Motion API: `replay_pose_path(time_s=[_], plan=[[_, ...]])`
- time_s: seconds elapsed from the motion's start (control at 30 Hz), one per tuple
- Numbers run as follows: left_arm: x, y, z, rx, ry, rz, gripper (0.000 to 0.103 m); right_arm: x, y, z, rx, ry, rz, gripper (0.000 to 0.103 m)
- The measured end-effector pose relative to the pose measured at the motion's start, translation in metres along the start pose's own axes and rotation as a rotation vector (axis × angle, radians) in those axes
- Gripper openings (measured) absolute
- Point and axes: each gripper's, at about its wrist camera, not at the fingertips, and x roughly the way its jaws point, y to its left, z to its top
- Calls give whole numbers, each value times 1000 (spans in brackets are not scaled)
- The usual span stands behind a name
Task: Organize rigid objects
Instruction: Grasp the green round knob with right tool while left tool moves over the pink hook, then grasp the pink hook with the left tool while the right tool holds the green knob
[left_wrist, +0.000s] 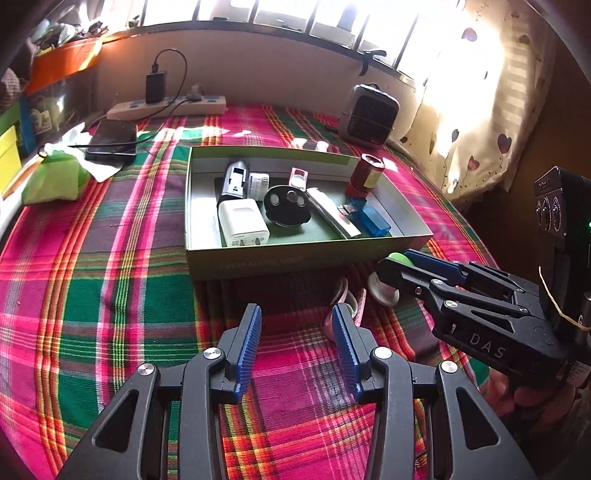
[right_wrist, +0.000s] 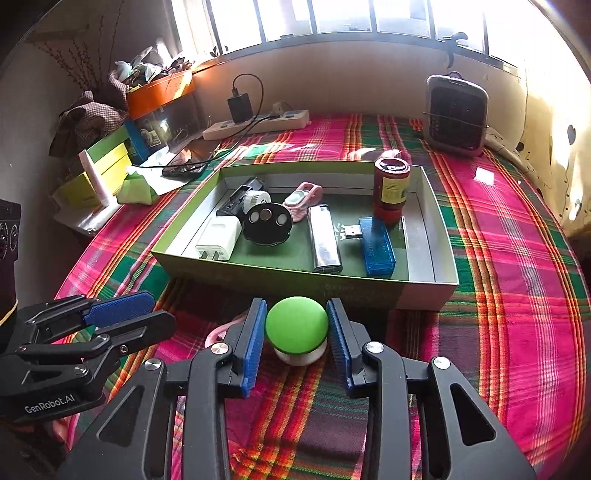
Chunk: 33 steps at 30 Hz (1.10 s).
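Note:
A green-topped white mushroom-shaped object (right_wrist: 297, 332) sits between the pads of my right gripper (right_wrist: 296, 343), which is shut on it just in front of the green box (right_wrist: 280, 275). In the left wrist view the same object (left_wrist: 388, 286) shows at the right gripper's tip (left_wrist: 391, 273). My left gripper (left_wrist: 297, 350) is open and empty, low over the plaid cloth, with a pink clip (left_wrist: 349, 302) by its right fingertip. The box (left_wrist: 258, 258) holds a white charger (right_wrist: 218, 238), a black round piece (right_wrist: 266, 221), a silver lighter (right_wrist: 325, 240), a blue USB device (right_wrist: 376, 245), a red can (right_wrist: 390, 188) and a pink item (right_wrist: 301, 197).
A power strip with a plugged charger (right_wrist: 258, 122), a phone (left_wrist: 112, 140) on white paper, a small fan heater (right_wrist: 456, 114), green cloth (left_wrist: 53, 181) and stacked boxes (right_wrist: 99, 166) stand around the plaid-covered surface (right_wrist: 498, 258). A curtain (left_wrist: 480, 110) hangs at the right.

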Motion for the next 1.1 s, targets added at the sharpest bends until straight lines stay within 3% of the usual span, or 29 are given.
replay_pose_path(time_s=[0.17,0.53,0.77,1.1], plan=[[9,-14,0,31,24,-22,43,-8,-13,-3,25,-12,-3,35],[35,-41,4,104,68,12,44,-25,-42,-12,61,-38,-28,35],[42,-45,4,122,65,61,44,-28,-50,-13,69,-46,-30,35],[43,-46,5,124,47,66,44,-27,-51,-14,63,-43,-21,35]])
